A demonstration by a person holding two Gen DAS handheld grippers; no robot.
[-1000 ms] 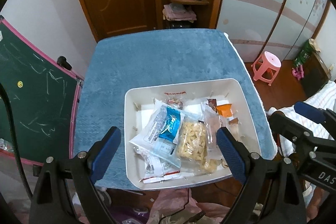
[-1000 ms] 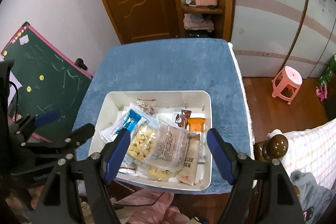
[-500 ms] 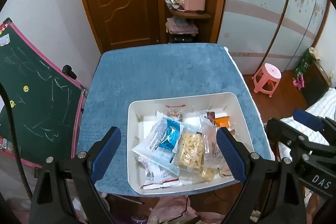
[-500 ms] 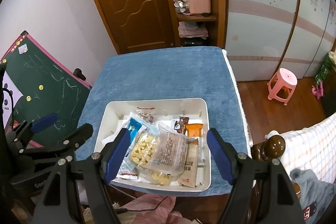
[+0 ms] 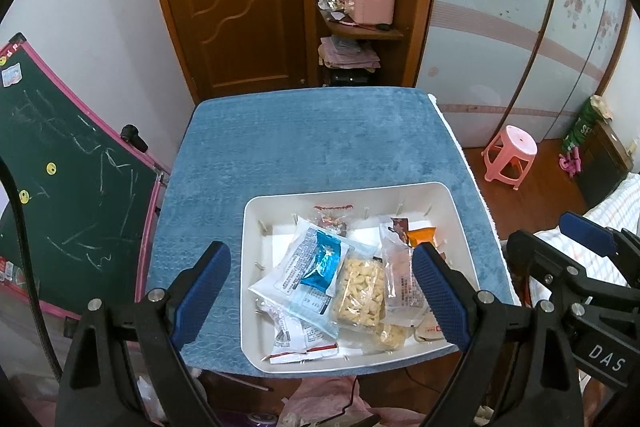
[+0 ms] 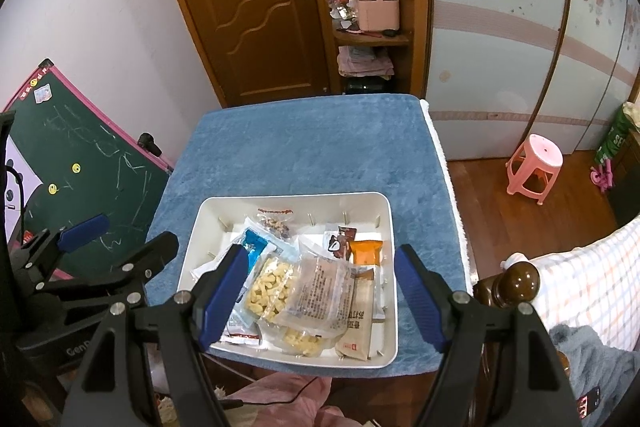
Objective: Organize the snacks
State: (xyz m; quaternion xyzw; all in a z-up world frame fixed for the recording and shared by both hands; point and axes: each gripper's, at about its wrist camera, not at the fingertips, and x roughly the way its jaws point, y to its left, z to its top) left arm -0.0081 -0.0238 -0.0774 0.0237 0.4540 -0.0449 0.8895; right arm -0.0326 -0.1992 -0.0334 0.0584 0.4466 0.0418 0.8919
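A white tray [image 5: 456, 211] [image 6: 390, 227] sits on the near part of a blue-covered table [image 5: 312, 135] [image 6: 312, 143]. It holds several snack packets in a loose pile: a blue-and-white packet [image 5: 316, 263] [image 6: 254, 247], a clear bag of pale nuts [image 5: 360, 291] [image 6: 272, 287], a clear printed bag [image 6: 320, 295], an orange packet [image 5: 420, 235] [image 6: 366, 251]. My left gripper [image 5: 320, 295] is open and empty, above the tray's near side. My right gripper [image 6: 320, 303] is open and empty, above the tray too.
A green chalkboard [image 5: 52, 187] [image 6: 76, 155] leans left of the table. A pink stool [image 5: 510, 157] [image 6: 534, 163] stands on the floor to the right. A wooden bedpost [image 6: 516, 283] and checked bedding are at the near right. A door and shelves stand behind.
Both grippers have pulled back and up from the tray, so it looks smaller and more of the room shows. Both stay open. The snacks have not moved.
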